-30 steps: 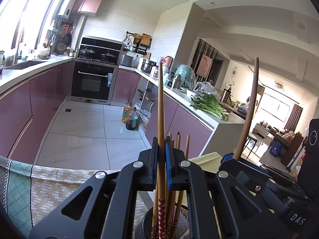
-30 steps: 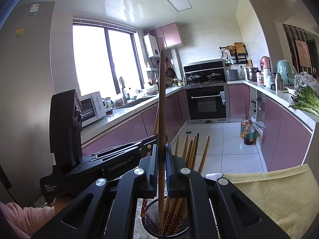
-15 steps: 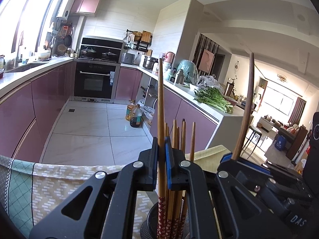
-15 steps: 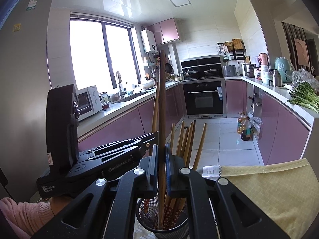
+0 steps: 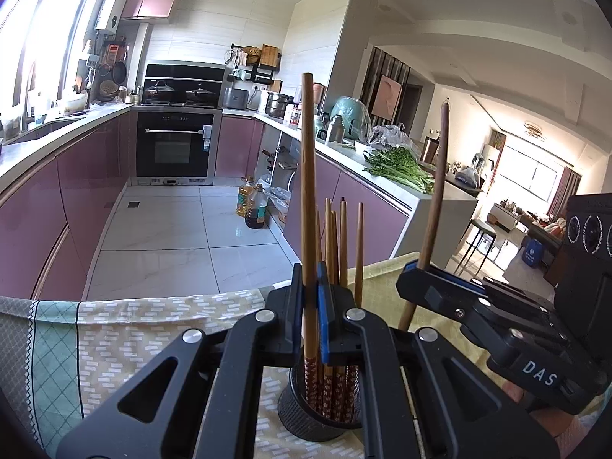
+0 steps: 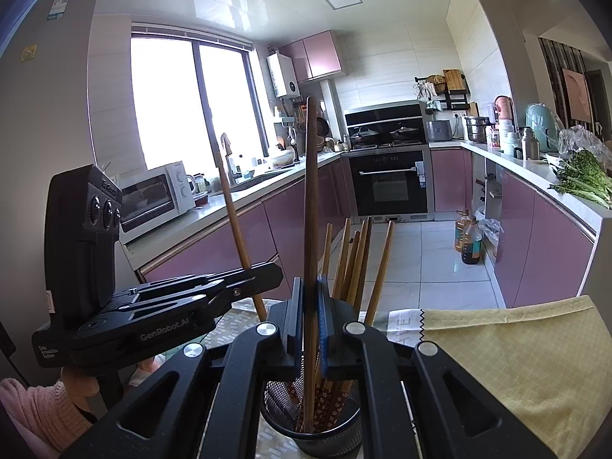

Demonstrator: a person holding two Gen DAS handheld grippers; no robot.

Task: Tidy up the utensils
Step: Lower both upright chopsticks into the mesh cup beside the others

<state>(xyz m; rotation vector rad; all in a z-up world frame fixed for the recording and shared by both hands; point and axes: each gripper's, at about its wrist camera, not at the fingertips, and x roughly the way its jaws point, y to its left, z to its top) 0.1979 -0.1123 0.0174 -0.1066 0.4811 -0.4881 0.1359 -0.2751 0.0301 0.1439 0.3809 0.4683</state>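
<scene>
A black mesh holder (image 5: 306, 417) stands on the table with several red-patterned wooden chopsticks (image 5: 340, 244) upright in it. My left gripper (image 5: 310, 279) is shut on a pale chopstick (image 5: 307, 160) whose patterned lower end reaches into the holder. To its right, my right gripper (image 5: 415, 273) pinches a darker chopstick (image 5: 438, 191). In the right wrist view, the right gripper (image 6: 310, 290) is shut on that dark chopstick (image 6: 310, 191), its lower end inside the holder (image 6: 336, 436). The left gripper (image 6: 271, 271) sits at the left with its chopstick (image 6: 233, 210) leaning.
A patterned beige and teal cloth (image 5: 134, 325) and a yellow cloth (image 6: 497, 363) cover the table. Beyond its edge lies the kitchen floor with oil bottles (image 5: 254, 206), purple cabinets and greens (image 5: 397, 168) on the counter. A pink sleeve (image 6: 34, 409) shows at lower left.
The left gripper has shifted with its chopstick, and more of the mesh holder now shows below it. The right gripper has stayed about where it was.
</scene>
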